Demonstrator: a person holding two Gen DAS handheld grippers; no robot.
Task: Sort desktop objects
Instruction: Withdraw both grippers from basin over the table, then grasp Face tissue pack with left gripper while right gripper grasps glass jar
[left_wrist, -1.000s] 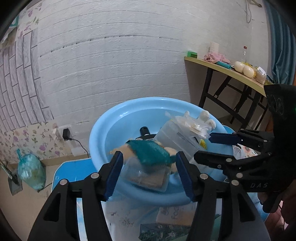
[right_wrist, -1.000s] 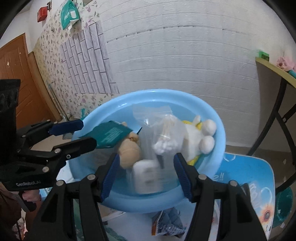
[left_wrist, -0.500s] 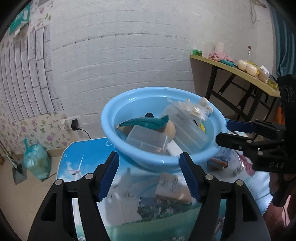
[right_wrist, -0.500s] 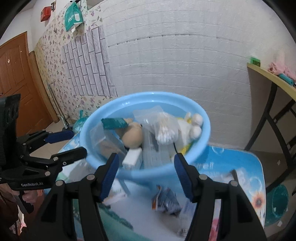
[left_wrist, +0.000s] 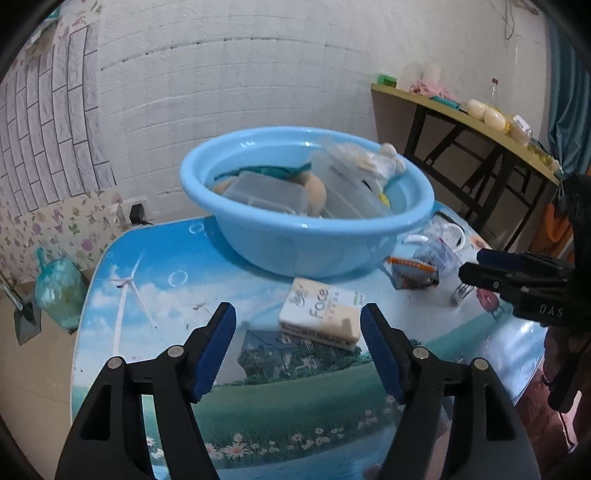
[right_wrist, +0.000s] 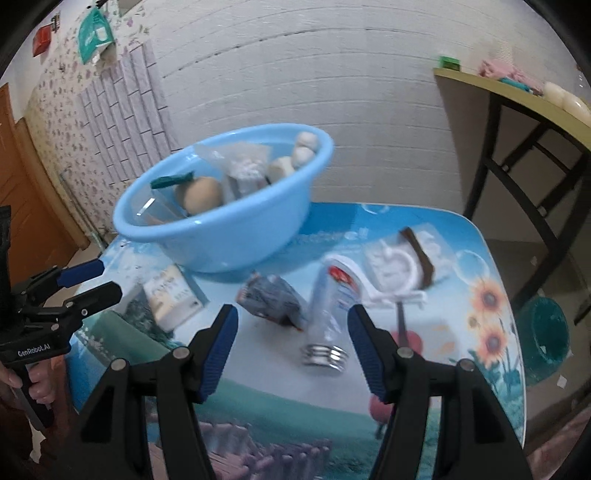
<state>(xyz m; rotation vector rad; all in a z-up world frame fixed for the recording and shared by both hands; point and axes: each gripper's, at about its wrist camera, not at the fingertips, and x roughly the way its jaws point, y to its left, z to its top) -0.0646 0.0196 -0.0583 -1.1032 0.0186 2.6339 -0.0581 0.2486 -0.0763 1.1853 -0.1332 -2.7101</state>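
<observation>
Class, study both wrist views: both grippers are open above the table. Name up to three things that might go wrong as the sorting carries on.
1. The blue basin is piled high; the plush toy and the bag of cotton swabs reach rim level, so another item may spill out.
2. The clear bottle lies on its side and may roll when nudged.
3. The left gripper and right gripper work close together over the tissue pack; their jaws may collide.

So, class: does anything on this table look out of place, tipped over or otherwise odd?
Yes. The clear bottle lies on its side on the table, not upright, beside a crumpled snack packet. The tissue pack lies loose before the blue basin, which already holds sorted items. Nothing looks spilled.
</observation>
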